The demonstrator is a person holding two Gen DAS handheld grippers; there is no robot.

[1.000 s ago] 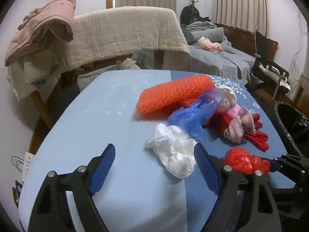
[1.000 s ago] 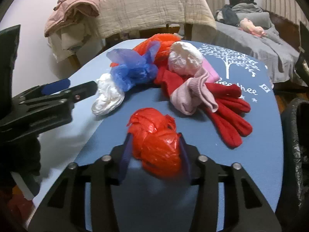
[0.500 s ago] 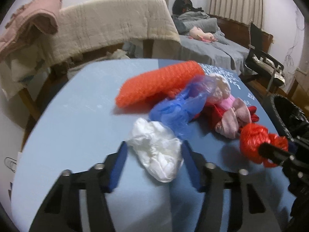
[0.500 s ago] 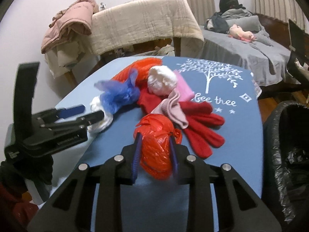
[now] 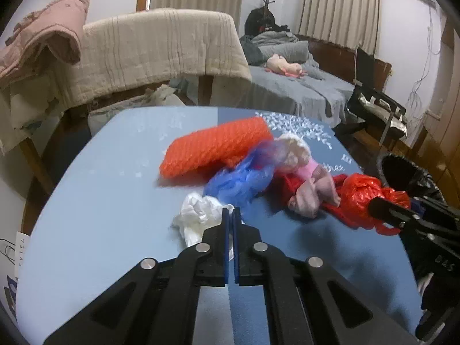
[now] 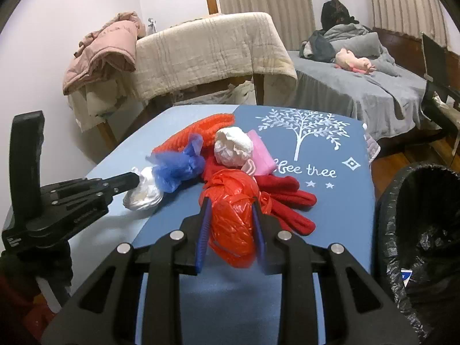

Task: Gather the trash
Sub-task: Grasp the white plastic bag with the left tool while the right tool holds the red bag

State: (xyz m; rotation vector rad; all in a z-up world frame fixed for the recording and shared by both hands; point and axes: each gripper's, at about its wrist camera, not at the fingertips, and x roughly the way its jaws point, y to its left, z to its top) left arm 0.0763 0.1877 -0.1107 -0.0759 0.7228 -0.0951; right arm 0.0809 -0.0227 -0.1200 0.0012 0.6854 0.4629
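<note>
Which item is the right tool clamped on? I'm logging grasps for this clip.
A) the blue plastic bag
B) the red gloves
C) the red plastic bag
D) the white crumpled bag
C: in the right wrist view the right tool has its blue pads pressed on both sides of the red plastic bag, held above the blue table.

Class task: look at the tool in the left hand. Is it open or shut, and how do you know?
Shut. The left tool shows its blue pads nearly touching, pinching an edge of the white plastic bag on the table.
</note>
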